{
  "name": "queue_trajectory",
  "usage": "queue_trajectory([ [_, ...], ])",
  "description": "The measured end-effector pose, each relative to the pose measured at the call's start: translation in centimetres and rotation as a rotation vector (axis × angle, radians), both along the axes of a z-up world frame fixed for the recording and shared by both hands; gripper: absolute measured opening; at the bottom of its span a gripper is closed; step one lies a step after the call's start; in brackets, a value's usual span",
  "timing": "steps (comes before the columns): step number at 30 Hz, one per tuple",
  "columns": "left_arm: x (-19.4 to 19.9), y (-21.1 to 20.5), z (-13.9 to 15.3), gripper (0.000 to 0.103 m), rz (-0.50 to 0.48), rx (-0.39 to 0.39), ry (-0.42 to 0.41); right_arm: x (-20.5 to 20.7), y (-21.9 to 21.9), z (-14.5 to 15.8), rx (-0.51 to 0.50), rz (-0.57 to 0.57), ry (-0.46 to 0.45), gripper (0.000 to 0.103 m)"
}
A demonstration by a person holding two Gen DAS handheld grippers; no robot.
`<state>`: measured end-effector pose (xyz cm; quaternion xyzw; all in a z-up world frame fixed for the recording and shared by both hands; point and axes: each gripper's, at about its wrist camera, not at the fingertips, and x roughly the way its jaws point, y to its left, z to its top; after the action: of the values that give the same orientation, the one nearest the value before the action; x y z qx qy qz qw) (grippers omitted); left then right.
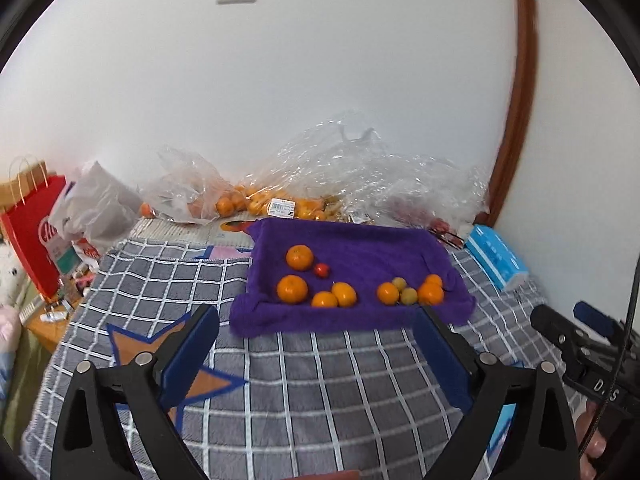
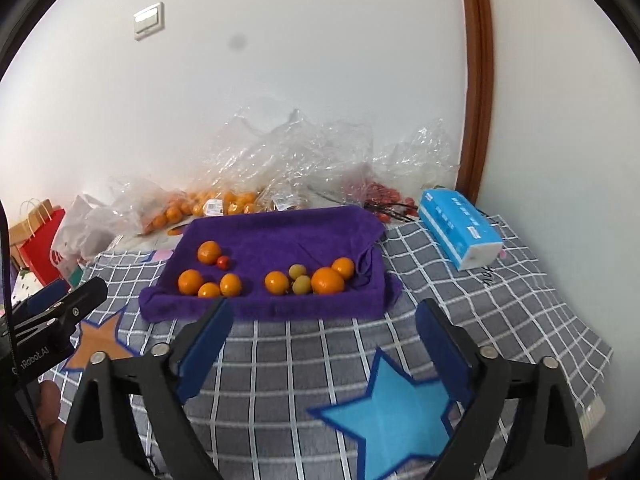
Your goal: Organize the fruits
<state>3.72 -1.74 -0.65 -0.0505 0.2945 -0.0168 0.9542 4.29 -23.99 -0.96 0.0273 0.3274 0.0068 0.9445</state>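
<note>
Both our left gripper (image 1: 316, 354) and right gripper (image 2: 324, 346) hang wide and empty; the tangerines (image 2: 191, 281) and, probably, plums (image 2: 301, 284) sit ahead on the purple towel (image 2: 280, 236). We'd approach one fruit squarely.

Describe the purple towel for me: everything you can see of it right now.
The purple towel is plush, fuzzy cloth draped over something tray-shaped, forming a shallow basin with raised, rumpled edges. It lies on the grey checked blanket, in front of the clear plastic bags. In it sit two clusters: four oranges with a small red fruit on the left; three oranges and two yellow-green fruits on the right. Neither claw touches it.
</note>
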Motion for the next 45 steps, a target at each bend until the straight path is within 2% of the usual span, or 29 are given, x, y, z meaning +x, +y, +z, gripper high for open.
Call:
queue_trajectory([
  [3,-1.7,-0.4,0.5,0.1,-0.001,0.019,-0.019,-1.3,-0.3,0.3,0.011,-0.008,0.013,0.096],
  [6,-2.7,-0.3,0.8,0.1,-0.007,-0.003,-0.016,-2.5,-0.4,0.6,-0.006,-0.017,0.009,0.097],
  [11,-4.0,0.0,1.4,0.101,0.04,-0.013,-0.041,-4.0,-0.2,1.0,-0.01,-0.004,0.008,0.097],
  [18,-4.4,-0.8,1.5,0.101,0.016,-0.003,-0.034,-5.1,-0.4,1.5,-0.017,-0.012,-0.009,0.097],
  [22,-4.6,-1.0,1.7,0.101,-0.003,-0.025,-0.032,-5.2,-0.6,1.6,-0.017,-0.016,-0.01,0.097],
  [45,-5.0,-0.6,1.9,0.101,0.011,-0.039,-0.031,-5.8,-0.8,2.2,-0.011,-0.026,-0.024,0.097],
])
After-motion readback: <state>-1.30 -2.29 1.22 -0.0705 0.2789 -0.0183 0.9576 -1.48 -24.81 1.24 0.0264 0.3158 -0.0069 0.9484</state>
